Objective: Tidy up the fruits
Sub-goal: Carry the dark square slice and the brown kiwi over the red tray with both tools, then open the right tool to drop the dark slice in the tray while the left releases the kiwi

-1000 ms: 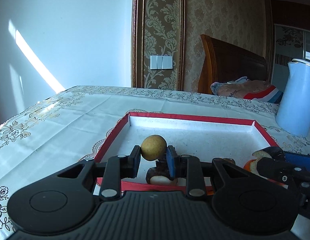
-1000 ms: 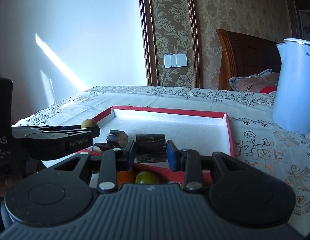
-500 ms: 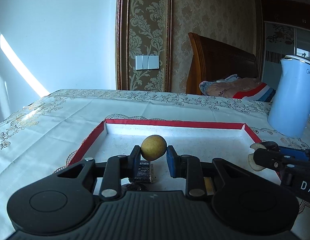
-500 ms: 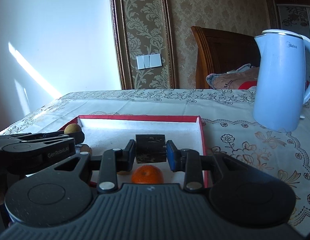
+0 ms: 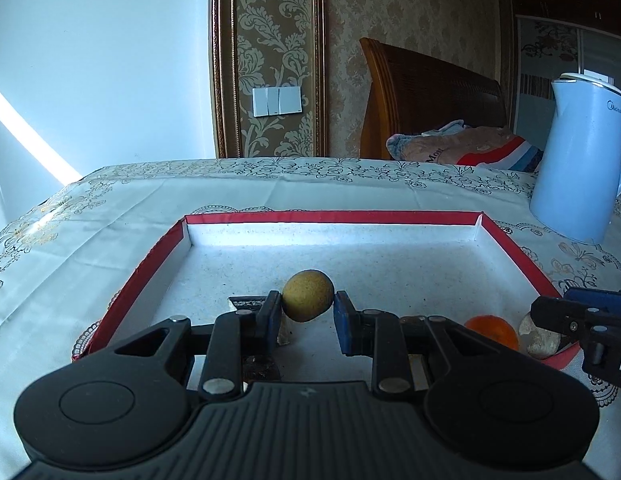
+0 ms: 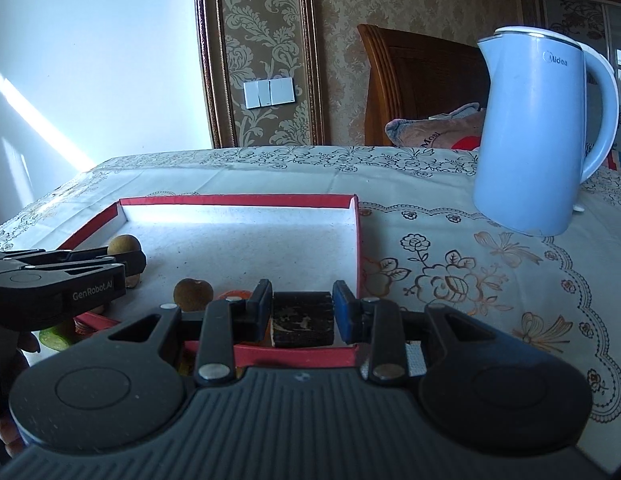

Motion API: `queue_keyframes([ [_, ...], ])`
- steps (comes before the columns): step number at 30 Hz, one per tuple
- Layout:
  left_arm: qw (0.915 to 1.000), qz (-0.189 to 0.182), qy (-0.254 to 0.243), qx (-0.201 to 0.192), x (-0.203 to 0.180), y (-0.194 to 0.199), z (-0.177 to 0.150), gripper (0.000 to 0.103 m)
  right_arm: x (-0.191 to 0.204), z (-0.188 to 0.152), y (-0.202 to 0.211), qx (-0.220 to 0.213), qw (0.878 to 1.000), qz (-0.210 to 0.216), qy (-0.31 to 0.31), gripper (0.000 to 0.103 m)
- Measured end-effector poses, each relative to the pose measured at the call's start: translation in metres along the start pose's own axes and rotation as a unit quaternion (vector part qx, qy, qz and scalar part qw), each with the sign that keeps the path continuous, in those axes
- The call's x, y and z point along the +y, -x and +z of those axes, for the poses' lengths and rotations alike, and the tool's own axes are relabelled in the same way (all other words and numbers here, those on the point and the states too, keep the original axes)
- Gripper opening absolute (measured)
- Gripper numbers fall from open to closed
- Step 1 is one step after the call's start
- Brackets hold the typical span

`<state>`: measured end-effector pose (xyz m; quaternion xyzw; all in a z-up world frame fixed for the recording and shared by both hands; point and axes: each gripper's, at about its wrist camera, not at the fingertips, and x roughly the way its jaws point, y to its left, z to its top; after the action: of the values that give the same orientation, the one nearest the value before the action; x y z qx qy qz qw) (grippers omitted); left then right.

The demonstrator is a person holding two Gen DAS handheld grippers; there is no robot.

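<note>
Gripping a round yellow-brown fruit [image 5: 307,295] with no evident long axis, the left gripper [image 5: 306,312] holds it over the near part of the red-rimmed tray [image 5: 330,217]. The right gripper [image 6: 301,311] is clenched on a dark cylindrical piece [image 6: 302,318], its long axis running crosswise between the pads, above the tray's near-right corner. Against the frames a second earlier, both grippers have advanced over the tray and both loads remain clamped.

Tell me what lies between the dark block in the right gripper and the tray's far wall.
In the right wrist view, nothing: bare white tray floor runs from the dark block, held by the right gripper, to the far wall.
</note>
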<state>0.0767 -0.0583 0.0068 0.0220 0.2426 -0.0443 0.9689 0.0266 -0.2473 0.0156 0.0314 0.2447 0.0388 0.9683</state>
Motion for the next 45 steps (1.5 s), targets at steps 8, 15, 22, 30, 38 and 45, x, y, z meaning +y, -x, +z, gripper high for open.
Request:
queue_keyframes([
  [8, 0.9999, 0.011, -0.002, 0.001, -0.003, -0.003, 0.0, 0.027, 0.0, -0.002, -0.005, 0.011, 1.0, -0.002, -0.001, 0.031],
  [15, 0.9998, 0.018, -0.011, -0.002, -0.01, -0.004, 0.0, 0.027, 0.0, -0.004, -0.009, 0.016, 1.0, -0.013, 0.002, 0.031],
  [22, 0.9998, 0.017, -0.001, 0.01, -0.006, -0.011, -0.001, 0.027, 0.003, -0.006, -0.01, 0.013, 1.0, -0.017, 0.007, 0.031],
  [30, 0.9996, 0.013, 0.0, 0.024, -0.005, -0.018, -0.003, 0.027, 0.004, -0.006, -0.012, 0.008, 1.0, -0.02, 0.01, 0.031],
  [38, 0.9996, 0.015, -0.004, 0.026, -0.006, -0.019, -0.006, 0.027, 0.003, -0.006, -0.012, 0.007, 1.0, -0.02, 0.01, 0.031],
  [45, 0.9995, 0.013, -0.006, 0.027, -0.006, -0.02, -0.007, 0.027, 0.003, -0.006, -0.012, 0.003, 1.0, -0.021, 0.012, 0.031],
])
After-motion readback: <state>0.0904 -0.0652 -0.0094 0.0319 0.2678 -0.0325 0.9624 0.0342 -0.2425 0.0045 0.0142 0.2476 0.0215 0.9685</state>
